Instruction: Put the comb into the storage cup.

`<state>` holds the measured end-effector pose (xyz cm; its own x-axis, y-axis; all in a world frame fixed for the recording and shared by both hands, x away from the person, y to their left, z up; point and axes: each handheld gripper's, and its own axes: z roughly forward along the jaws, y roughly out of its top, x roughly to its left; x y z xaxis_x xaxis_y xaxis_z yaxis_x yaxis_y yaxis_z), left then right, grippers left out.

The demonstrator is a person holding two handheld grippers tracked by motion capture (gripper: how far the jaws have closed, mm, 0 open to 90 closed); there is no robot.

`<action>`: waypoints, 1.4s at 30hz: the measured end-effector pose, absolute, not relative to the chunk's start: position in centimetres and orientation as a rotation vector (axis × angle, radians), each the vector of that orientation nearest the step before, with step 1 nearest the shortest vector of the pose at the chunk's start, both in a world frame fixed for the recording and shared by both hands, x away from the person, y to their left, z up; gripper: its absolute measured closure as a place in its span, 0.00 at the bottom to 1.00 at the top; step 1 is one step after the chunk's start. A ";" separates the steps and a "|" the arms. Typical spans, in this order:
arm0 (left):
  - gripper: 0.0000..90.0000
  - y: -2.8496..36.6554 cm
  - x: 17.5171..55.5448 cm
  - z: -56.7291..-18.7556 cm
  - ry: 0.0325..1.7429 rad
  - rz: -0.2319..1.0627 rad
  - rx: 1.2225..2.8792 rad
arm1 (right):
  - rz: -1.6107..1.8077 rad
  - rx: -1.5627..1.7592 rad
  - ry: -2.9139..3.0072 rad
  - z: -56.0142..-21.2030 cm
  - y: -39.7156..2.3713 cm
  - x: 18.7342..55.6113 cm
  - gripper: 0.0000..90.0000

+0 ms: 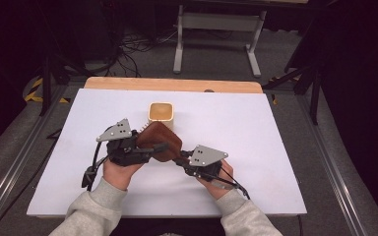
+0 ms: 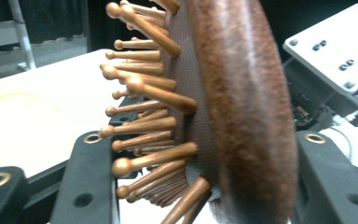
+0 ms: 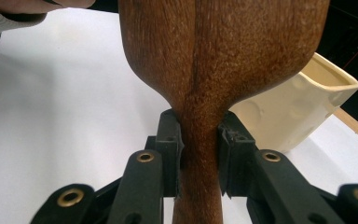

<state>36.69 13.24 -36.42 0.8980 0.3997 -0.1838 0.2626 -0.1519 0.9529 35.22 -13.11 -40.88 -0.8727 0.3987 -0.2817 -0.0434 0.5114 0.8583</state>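
A brown wooden paddle hairbrush [image 1: 160,140] is held above the white board, between both grippers. My right gripper [image 1: 179,160] is shut on its narrow handle, and in the right gripper view the two jaws [image 3: 200,140] pinch the neck just below the wide head [image 3: 223,46]. My left gripper [image 1: 152,147] is closed across the head. In the left gripper view [image 2: 204,138] one jaw meets the round-tipped wooden bristles [image 2: 144,126] and the other rests against the smooth back [image 2: 247,116]. A cream square cup [image 1: 161,115] stands upright just behind the brush, its mouth open [image 3: 298,107].
The white board [image 1: 256,128] lies on a wooden tabletop [image 1: 177,84] whose far edge shows behind it. A grey metal stand [image 1: 216,29] and loose cables [image 1: 138,49] are on the floor beyond. Metal rails [image 1: 325,157] run along both sides of the table.
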 end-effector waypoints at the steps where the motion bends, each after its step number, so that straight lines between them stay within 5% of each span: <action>1: 0.56 13.2 36.7 -36.4 0.502 0.120 1.741 | 1.328 0.289 2.306 -40.9 -13.1 35.2 0.81; 11: 0.63 13.3 36.9 -36.0 0.484 0.074 1.728 | 1.338 0.279 2.286 -40.5 -13.3 35.1 0.80; 26: 0.64 13.7 37.1 -32.5 0.469 0.241 1.797 | 1.503 0.372 2.251 -38.5 -15.6 35.9 0.29; 42: 0.63 15.1 38.7 -28.5 0.482 0.324 1.818 | 1.611 0.498 2.228 -37.7 -18.3 37.0 0.02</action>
